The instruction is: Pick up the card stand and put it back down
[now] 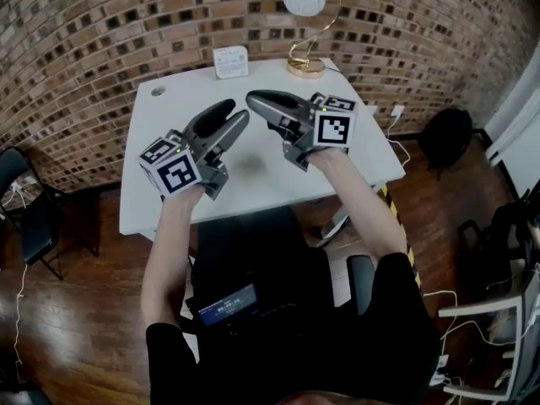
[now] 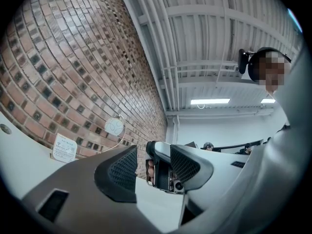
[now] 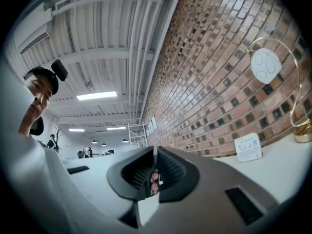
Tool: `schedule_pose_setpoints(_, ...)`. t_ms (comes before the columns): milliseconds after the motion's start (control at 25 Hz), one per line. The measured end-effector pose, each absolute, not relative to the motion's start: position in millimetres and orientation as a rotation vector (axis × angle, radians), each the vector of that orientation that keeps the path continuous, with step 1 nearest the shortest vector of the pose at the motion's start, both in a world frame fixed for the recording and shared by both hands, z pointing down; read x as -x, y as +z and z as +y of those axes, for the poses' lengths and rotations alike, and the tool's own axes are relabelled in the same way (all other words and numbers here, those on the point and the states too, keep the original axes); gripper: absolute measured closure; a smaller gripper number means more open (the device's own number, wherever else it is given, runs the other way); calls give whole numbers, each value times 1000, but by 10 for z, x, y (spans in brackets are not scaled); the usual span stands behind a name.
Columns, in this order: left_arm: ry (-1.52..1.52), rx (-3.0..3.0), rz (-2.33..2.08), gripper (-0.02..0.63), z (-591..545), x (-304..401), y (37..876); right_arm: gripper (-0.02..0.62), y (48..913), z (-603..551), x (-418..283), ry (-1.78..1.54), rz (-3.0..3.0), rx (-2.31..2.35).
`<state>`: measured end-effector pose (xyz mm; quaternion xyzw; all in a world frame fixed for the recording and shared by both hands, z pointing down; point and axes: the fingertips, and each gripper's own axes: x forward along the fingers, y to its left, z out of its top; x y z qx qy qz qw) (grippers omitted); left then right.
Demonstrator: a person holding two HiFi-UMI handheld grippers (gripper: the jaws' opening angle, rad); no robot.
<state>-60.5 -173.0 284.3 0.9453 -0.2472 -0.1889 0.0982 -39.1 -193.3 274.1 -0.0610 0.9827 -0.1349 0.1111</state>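
The left hand-held gripper (image 2: 153, 169) fills the bottom of the frame, its dark ribbed pads (image 2: 119, 172) apart and pressing on nothing. The nose of the right hand-held gripper (image 2: 162, 152) shows in the gap. At 8 o'clock a card stand (image 2: 64, 147) stands on the white table (image 2: 22, 150), near the foot of the brick wall (image 2: 73, 72). Toward 3 o'clock from it hangs a round lamp disc (image 2: 115, 126). At 2 o'clock is a person's head (image 2: 265, 65), wearing a headset.

Dim head view, bright ceiling lights (image 2: 209, 101), fisheye-warped dark edges
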Motion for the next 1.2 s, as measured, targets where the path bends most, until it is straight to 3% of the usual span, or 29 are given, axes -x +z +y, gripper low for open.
schedule_pose_setpoints(200,-571,-2805,-719,399,-1561,574,2857,577,2678,-1695,299,-335,2862,169)
schedule_pose_setpoints(1200,-508,-2856,-689,399,-1135,365,2978,580,2794,-1158,49,-208,2774,97)
